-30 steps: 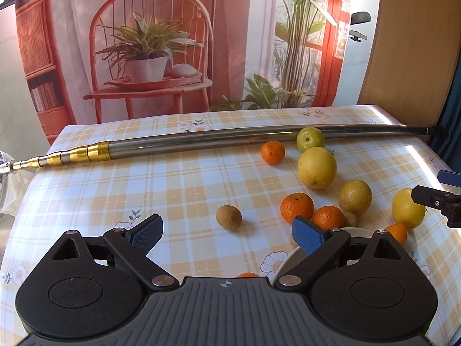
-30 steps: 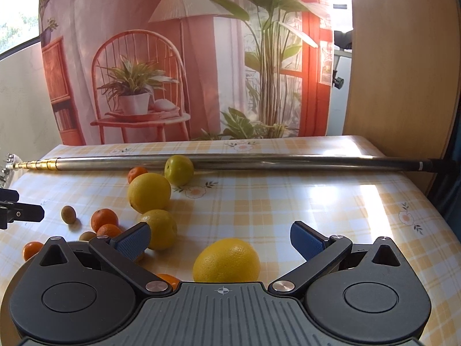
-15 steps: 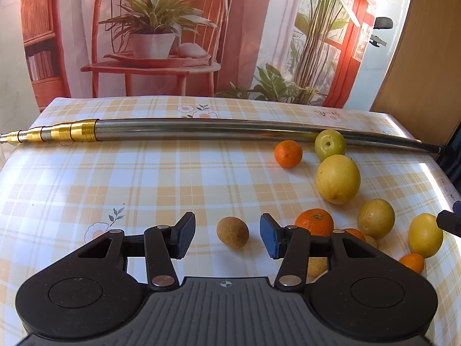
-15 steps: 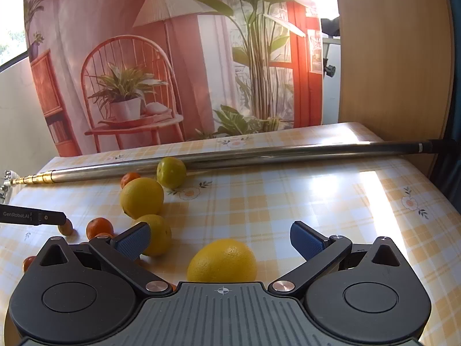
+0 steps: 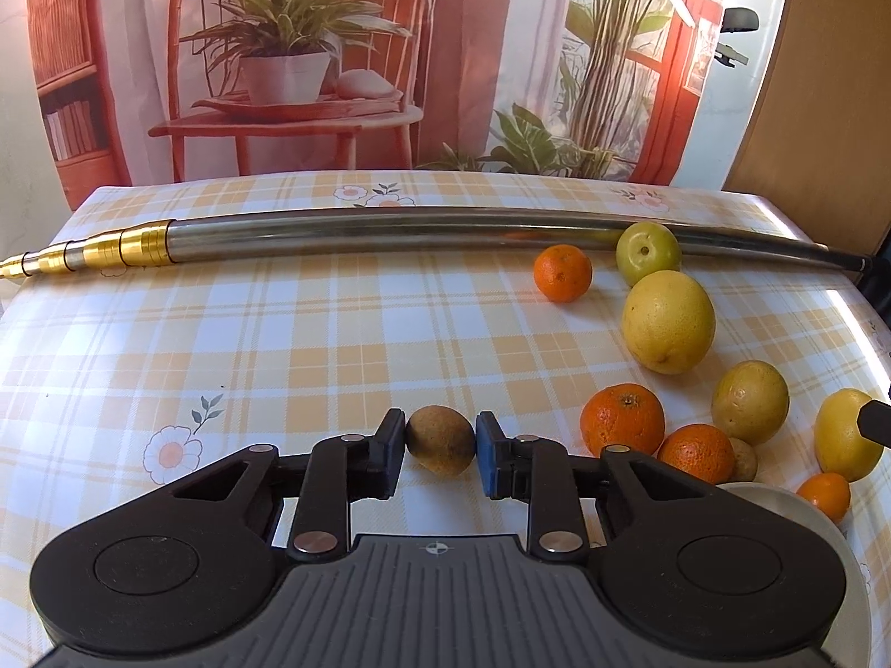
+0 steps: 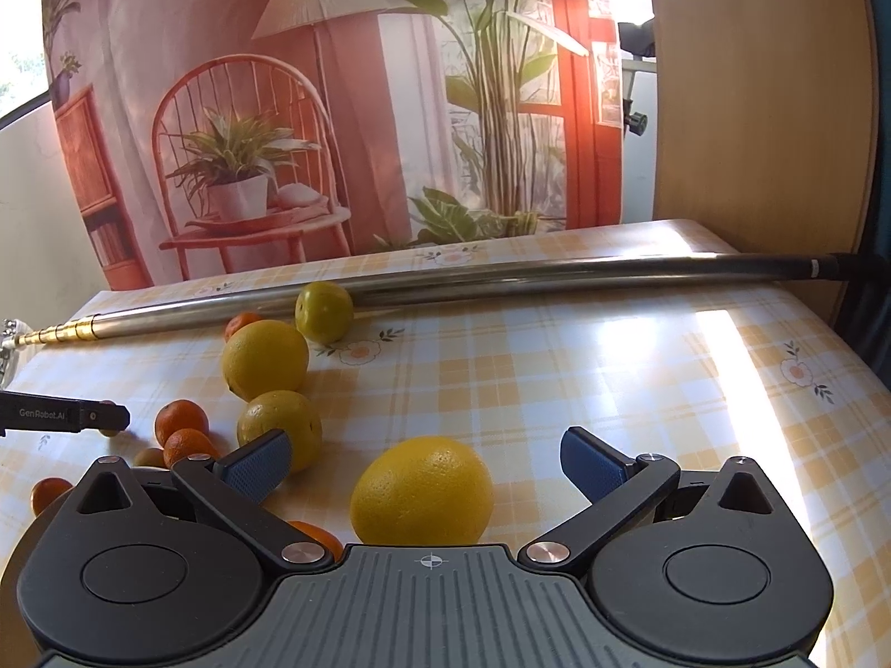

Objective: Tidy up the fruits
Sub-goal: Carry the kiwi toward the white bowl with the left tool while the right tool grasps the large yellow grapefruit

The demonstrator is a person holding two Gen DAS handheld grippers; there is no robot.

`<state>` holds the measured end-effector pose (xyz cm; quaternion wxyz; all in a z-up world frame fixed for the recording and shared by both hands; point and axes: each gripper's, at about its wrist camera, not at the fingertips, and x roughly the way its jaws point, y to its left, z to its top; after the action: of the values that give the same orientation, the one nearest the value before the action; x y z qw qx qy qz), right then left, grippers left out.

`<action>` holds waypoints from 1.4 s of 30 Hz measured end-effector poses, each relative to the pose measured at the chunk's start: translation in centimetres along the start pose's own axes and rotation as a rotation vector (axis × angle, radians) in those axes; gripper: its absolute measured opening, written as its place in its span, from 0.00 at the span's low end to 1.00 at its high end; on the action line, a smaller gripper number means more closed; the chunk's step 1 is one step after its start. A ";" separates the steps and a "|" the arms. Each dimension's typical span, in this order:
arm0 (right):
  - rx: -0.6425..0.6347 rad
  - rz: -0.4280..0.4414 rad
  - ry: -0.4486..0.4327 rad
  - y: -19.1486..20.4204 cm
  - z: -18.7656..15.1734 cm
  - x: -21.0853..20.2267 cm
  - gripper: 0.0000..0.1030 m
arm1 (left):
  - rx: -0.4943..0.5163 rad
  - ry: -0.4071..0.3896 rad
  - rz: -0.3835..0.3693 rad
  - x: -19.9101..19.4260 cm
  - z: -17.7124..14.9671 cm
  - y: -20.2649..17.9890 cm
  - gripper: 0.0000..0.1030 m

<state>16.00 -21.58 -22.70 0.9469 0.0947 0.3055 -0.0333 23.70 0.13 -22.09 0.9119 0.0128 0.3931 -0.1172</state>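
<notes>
Since half a second ago, our left gripper point(image 5: 440, 448) has narrowed from a wide stance to pads pressed against both sides of the small brown kiwi point(image 5: 440, 438), which sits on the glossy checked tablecloth point(image 5: 278, 362), well in front of the long metal pole point(image 5: 390, 231). Our right gripper point(image 6: 429, 459) stands spread wide, with a dimpled yellow orange point(image 6: 422, 491) lying loose between its fingers, touching neither.

We note the pole is smooth steel with gold telescoping collars at one end. A green apple point(image 5: 647, 252) rests against it; a large pale grapefruit point(image 5: 668, 322) and a tangerine point(image 5: 562, 273) lie just in front.

Only the left view shows the kiwi and a white plate rim point(image 5: 791, 501). Only the right view shows the left gripper's lettered black finger point(image 6: 67, 414).
</notes>
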 end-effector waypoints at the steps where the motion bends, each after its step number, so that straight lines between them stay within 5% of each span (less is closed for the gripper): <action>1: -0.001 0.005 0.000 0.0 -0.1 0.0 0.95 | -0.001 -0.005 0.002 -0.3 0.0 0.0 0.28; 11: 0.052 0.038 0.033 -0.5 -0.8 0.6 0.72 | 0.001 -0.092 -0.051 -4.9 -0.7 -1.1 0.28; 42: 0.098 0.078 0.005 -1.7 -3.2 1.6 0.56 | -0.037 -0.085 -0.088 -8.1 -5.0 -3.3 0.28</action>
<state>15.21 -22.63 -26.48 0.9410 0.1527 0.3019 -0.0112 13.96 -0.85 -19.48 0.9218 -0.0264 0.3563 -0.1506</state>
